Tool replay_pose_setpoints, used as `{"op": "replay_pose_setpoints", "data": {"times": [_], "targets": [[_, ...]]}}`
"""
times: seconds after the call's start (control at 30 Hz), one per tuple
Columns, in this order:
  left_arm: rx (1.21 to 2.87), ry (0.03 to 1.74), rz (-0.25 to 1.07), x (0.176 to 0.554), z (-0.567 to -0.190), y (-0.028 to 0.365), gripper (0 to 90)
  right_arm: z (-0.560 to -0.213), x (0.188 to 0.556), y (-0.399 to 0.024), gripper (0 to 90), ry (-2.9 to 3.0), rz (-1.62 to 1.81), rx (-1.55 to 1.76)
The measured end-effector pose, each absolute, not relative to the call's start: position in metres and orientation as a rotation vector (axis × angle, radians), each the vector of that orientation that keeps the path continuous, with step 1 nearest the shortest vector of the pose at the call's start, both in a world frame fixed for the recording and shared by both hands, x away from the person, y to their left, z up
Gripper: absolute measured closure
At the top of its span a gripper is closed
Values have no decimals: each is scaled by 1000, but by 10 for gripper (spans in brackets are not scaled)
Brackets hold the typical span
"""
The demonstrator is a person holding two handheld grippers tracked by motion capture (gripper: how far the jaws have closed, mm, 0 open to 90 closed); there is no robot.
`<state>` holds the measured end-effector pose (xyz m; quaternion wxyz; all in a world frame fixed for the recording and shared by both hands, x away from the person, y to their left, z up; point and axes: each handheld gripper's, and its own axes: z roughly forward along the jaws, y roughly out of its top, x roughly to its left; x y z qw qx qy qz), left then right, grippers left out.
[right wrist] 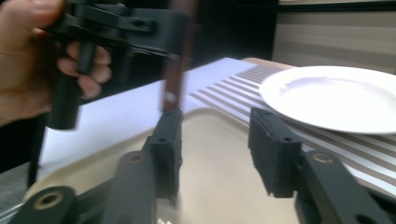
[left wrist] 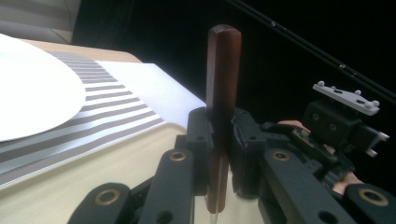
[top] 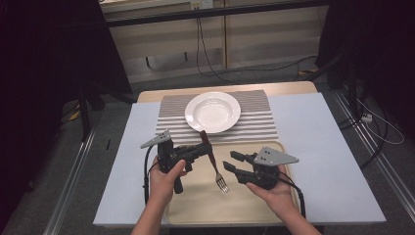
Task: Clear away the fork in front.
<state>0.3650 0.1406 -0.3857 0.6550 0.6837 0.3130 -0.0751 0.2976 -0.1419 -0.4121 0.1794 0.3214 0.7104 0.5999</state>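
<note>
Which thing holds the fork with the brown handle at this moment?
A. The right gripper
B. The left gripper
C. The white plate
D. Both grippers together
B: the left gripper has its jaws shut on the brown handle of the fork, while the right gripper stands open beside it with nothing between its pads.

Bright tabletop, dark surroundings, motion blur in right gripper view

Fork [top: 213,160] with dark reddish-brown wooden handle and silver metal neck and tines; lifted clear of the beige tray [top: 205,205], tilted, handle end up and toward the white plate [top: 213,112], tines down toward the person; clamped at the handle between the left gripper's [top: 204,148] pads.
</note>
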Motion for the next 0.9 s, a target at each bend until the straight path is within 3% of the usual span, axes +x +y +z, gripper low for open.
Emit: {"op": "replay_pose_setpoints", "data": {"times": [0.43,0.9], "targets": [[1631,743,-168,367,-386,159,808,-423,299,-173,281,2005,1583,977],[1670,774,-167,368,-386,175,809,-422,287,-207,208,1969,1523,1025]]}}
